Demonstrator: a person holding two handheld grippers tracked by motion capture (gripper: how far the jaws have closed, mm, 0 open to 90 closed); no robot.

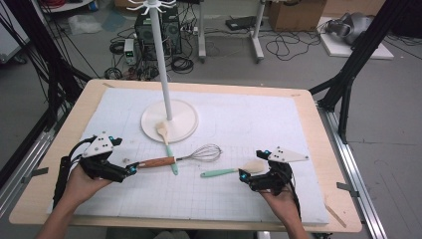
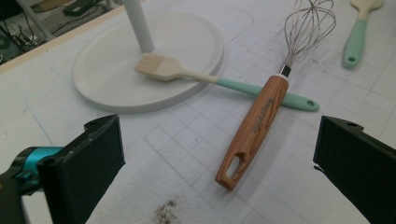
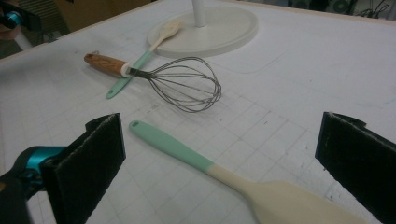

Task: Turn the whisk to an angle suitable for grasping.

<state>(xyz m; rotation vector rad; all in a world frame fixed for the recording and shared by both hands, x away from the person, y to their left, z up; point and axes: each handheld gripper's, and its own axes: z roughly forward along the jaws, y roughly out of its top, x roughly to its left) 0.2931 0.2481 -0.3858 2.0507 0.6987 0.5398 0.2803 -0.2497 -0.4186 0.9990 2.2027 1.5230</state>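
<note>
Whisk: flat on the tabletop, wooden handle toward the left tongs, shaft crossing over the brush.
Left tongs: jaws wide apart, just short of the handle's end, nothing gripped.
Right tongs: jaws apart too, straddling the spatula blade, not clamped.
Brush: bristles up on the stand base, mint handle under the whisk.

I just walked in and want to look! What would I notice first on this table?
Probably the whisk with its wooden handle in the middle of the white mat, lying across a green-handled brush. Behind it a tall white stand rises from a round base. Near the right gripper lies a green-handled spatula; the left gripper is open by the whisk's handle.
</note>
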